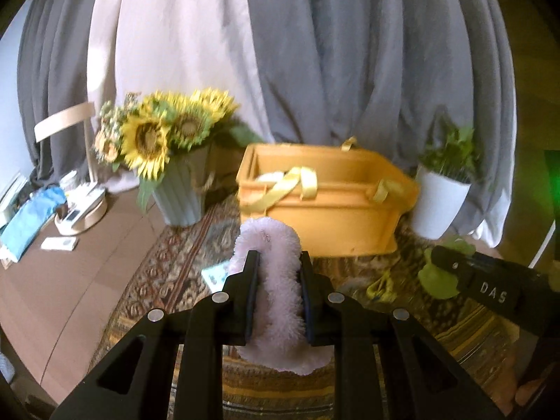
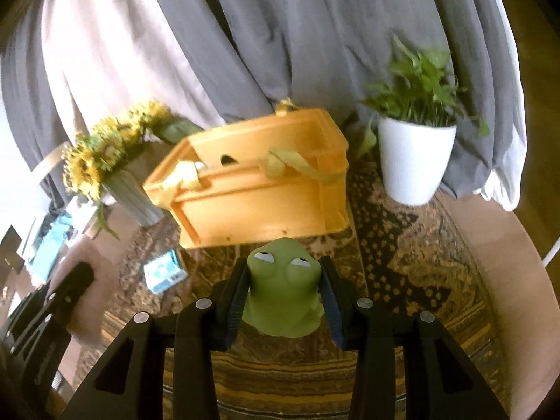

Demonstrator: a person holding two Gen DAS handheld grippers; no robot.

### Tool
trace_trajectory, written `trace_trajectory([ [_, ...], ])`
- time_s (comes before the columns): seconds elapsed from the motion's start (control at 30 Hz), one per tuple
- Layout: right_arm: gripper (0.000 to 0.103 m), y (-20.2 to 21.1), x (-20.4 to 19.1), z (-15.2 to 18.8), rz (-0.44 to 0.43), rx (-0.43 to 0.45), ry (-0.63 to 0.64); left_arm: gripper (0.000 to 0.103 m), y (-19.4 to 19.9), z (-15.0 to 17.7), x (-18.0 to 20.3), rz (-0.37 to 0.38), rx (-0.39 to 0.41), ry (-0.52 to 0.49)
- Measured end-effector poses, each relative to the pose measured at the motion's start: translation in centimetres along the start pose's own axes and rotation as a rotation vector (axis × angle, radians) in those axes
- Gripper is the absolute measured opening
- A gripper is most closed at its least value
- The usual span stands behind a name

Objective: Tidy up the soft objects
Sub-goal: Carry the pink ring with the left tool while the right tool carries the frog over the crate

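My left gripper [image 1: 278, 260] is shut on a fluffy pale pink soft toy [image 1: 276, 287] and holds it above the patterned rug. My right gripper [image 2: 284, 266] is shut on a green frog soft toy [image 2: 281, 290], also above the rug. An orange fabric storage bin [image 1: 325, 206] with yellow ribbon handles stands just beyond both grippers; it also shows in the right wrist view [image 2: 259, 189]. Something white lies inside it at the left. The right gripper with the frog toy [image 1: 437, 280] shows at the right of the left wrist view.
A vase of sunflowers [image 1: 164, 161] stands left of the bin. A white pot with a green plant [image 2: 414, 154] stands to its right. A small blue-white box [image 2: 162, 273] and a yellow-green item [image 1: 379, 285] lie on the rug. Grey curtains hang behind. Clutter lies at far left.
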State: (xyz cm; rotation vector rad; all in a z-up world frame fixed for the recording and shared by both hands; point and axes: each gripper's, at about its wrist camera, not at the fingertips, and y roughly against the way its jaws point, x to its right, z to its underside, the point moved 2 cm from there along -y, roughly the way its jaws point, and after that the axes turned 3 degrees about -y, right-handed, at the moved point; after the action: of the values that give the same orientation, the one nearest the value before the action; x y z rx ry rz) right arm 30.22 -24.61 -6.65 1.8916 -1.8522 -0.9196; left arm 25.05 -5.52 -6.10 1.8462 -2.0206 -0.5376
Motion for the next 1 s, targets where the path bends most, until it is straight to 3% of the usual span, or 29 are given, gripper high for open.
trace_trajectory([
  [0.53,0.041,3.4,-2.3,-5.0,-0.026,0.175,-0.002,0.022,0.3,-6.6,0.0,0.133,0.119,-0.036],
  [0.83,0.041,1.5,-2.7,-8.2,-0.036,0.2,0.002,0.022,-1.6,-10.2,0.3,0.166,0.174,-0.077],
  [1.0,0.041,-0.5,-2.6,-10.3,-0.036,0.202,0.008,0.022,-4.4,-11.8,0.8,0.206,0.161,-0.08],
])
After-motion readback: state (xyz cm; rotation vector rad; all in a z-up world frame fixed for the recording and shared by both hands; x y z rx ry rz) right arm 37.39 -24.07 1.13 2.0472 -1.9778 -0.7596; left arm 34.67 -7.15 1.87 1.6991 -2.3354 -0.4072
